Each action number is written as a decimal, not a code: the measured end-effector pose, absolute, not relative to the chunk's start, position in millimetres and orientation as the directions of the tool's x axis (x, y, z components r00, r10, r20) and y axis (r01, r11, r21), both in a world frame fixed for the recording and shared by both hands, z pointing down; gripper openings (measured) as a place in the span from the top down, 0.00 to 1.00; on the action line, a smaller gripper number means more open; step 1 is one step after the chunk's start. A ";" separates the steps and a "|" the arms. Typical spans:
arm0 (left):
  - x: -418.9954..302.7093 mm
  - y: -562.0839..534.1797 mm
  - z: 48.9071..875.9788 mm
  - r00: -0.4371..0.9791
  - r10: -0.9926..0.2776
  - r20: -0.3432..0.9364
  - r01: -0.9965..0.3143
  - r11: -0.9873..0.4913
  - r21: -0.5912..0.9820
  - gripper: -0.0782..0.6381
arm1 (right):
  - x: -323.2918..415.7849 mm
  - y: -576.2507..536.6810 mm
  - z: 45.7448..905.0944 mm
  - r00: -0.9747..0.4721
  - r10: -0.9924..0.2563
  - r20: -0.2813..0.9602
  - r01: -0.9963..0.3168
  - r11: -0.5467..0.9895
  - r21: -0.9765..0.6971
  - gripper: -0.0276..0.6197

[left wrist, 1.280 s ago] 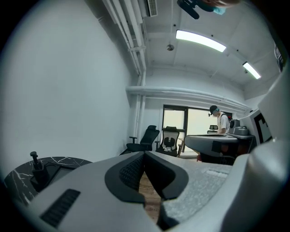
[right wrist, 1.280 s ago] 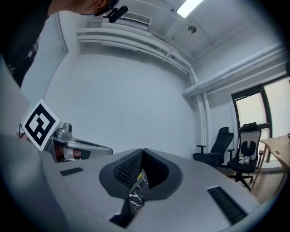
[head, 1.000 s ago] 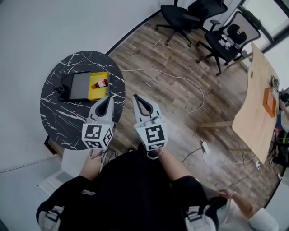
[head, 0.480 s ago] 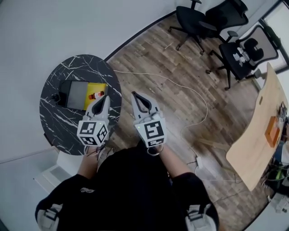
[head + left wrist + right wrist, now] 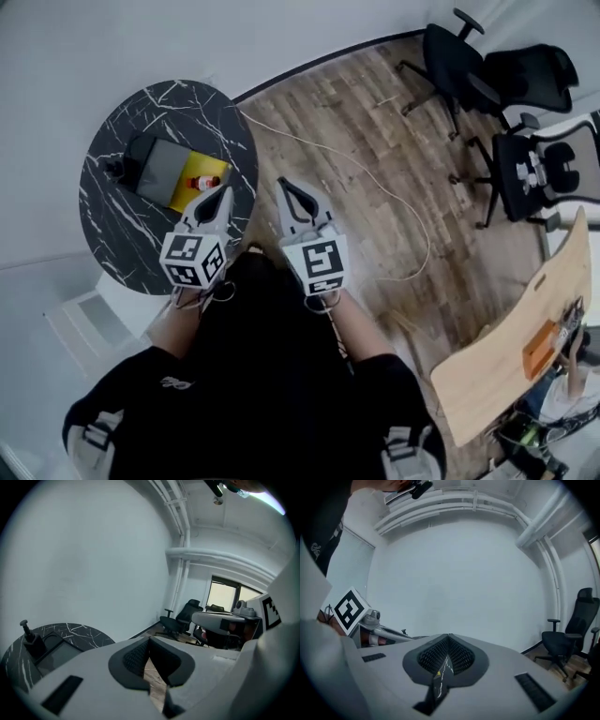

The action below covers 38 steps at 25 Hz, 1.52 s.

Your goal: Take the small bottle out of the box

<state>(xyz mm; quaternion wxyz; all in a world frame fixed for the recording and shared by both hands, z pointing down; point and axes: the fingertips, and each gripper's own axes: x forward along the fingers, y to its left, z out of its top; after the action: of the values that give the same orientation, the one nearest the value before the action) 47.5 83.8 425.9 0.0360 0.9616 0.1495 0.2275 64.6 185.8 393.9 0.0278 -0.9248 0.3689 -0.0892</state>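
Observation:
A small bottle (image 5: 207,180) with a red body and white cap lies in the yellow box (image 5: 200,172) on the round black marble table (image 5: 131,234) in the head view. A dark grey lid (image 5: 161,171) sits beside the yellow part. My left gripper (image 5: 222,192) is shut and empty, its tip just short of the box's near edge. My right gripper (image 5: 285,186) is shut and empty too, held over the wooden floor to the right of the table. In the left gripper view the table (image 5: 84,632) and lid (image 5: 58,651) show low at the left.
A small black knobbed object (image 5: 114,170) stands on the table left of the lid. A white cable (image 5: 375,178) runs across the wood floor. Black office chairs (image 5: 506,84) stand at the far right, and a wooden desk (image 5: 511,352) at the lower right.
The head view has swung, so the table now sits higher and further left. Both grippers stay shut, side by side; the left tip stays close to the yellow box.

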 end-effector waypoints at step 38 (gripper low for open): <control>92.4 -107.5 644.9 0.522 -0.196 0.830 -0.722 -0.619 0.308 0.89 | 193.9 -112.6 581.5 -0.201 -0.819 0.538 -0.973 0.103 -0.207 0.97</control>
<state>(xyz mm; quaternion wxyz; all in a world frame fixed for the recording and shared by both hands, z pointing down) 92.4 -107.5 644.9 0.3308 0.8071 -0.2846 0.3977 193.9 -112.6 581.5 -0.1455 -0.6151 0.7281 -0.2653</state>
